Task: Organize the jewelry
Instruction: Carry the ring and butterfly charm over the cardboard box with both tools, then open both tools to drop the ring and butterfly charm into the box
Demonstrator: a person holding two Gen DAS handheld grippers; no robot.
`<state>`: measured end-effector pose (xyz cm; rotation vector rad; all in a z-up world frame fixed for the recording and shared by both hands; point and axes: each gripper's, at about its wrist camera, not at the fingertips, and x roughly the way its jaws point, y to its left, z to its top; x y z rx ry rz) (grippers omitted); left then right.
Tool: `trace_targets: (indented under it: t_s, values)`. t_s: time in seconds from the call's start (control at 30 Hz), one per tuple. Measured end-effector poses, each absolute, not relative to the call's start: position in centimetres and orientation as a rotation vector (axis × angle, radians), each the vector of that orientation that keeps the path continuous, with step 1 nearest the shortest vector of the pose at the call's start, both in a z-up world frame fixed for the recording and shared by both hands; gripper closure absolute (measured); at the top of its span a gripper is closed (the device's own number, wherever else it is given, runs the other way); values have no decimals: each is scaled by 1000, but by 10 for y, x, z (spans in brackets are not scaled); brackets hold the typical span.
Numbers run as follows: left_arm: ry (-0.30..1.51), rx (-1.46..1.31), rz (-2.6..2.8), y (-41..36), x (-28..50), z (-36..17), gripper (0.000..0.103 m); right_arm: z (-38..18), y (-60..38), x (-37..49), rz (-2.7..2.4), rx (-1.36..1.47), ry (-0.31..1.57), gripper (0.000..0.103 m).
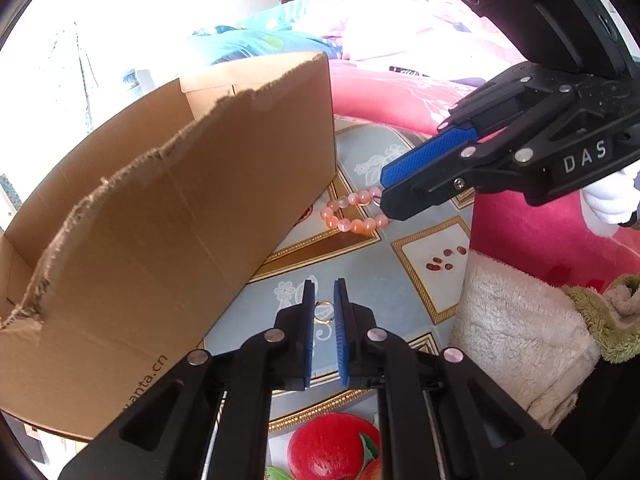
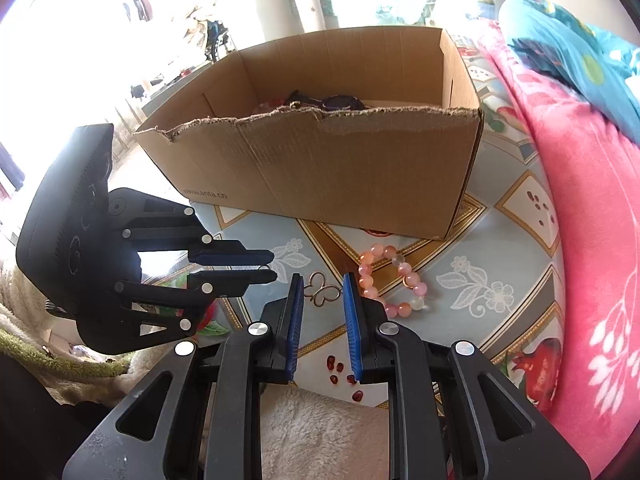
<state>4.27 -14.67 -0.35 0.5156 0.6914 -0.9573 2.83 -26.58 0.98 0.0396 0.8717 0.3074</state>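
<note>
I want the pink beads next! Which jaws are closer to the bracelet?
Right. The right gripper sits just beside the bracelet; the left gripper is farther off, beyond the right one.

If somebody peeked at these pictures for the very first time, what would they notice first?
Probably the big cardboard box with its torn top edge, standing at the back of the flowery table. Next, the pink bead bracelet lying on the table just in front of the box. Close by, the left gripper has a small gold ring between its nearly shut fingers, and the right gripper has a curly wire ornament between its fingers.
</note>
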Motion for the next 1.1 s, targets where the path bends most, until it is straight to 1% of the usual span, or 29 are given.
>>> trace_targets:
  t_s: [0.13,0.27,0.4,0.47,0.57,0.77,0.87,1.0,1.07,1.1]
  values:
    - [643,428,-964,-134,36,32,94,30,-269,18,310,46,817,85]
    - [571,343,-946,-121,38,74,94,61,-273,12,321,40,725,85]
    - [526,263,-910,-105,57,109,94,89,-272,19,361,43,638,85]
    - [542,231,-883,-102,75,117,94,98,-270,30,380,31,616,85]
    - [632,199,-833,-104,109,117,94,99,-266,55,408,10,638,85]
    - [909,169,-778,-117,174,80,94,76,-254,110,436,-79,801,85]
    - [1045,123,-784,-120,196,60,94,62,-251,131,431,-120,891,85]
    - [1157,110,-744,-123,214,41,94,54,-252,146,426,-152,948,85]
    - [1203,55,-763,-121,220,37,92,53,-253,150,425,-159,950,85]
    - [1214,32,-768,-119,221,37,88,53,-254,152,422,-156,948,84]
